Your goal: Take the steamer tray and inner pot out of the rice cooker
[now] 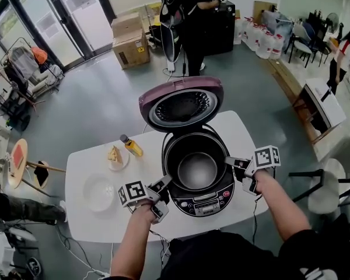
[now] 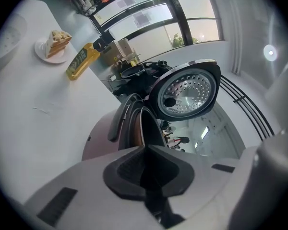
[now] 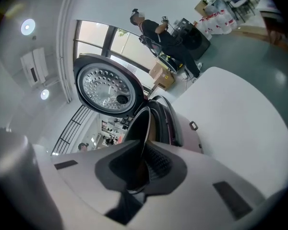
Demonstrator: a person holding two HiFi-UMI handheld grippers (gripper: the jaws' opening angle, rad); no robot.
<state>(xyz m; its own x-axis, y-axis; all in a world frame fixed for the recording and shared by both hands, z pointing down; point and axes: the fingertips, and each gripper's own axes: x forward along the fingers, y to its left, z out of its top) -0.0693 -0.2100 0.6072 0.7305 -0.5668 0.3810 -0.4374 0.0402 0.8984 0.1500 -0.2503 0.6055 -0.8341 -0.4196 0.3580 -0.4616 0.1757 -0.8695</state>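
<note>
The left tool point(image 2: 146, 147) is shut tight on the thin rim of the inner pot point(image 1: 197, 168), on its left side. The right tool point(image 3: 141, 150) is shut on the rim on the other side. The pot sits down inside the rice cooker point(image 1: 201, 204) and is not lifted out yet. I see no steamer tray in it.

I think the grip is the big worry. Each tool pinches only a thin, smooth edge. If one hand goes up faster than the other, the pot could tip, slip out of a tool and drop back in.

If the pot rubs the cooker's inside wall, the whole cooker might lift or slide. It stands near the front edge of the worktop point(image 1: 93, 226).

The lid point(image 1: 182, 105) stands open just behind the pot. A lift that leans back could bump it.

To the left sits a white round dish point(image 1: 99, 191). It may be the steamer tray, but I cannot tell. Past it are a cake plate point(image 1: 115, 156) and a yellow bottle point(image 1: 132, 146). A pot swung that way could knock the bottle over.
</note>
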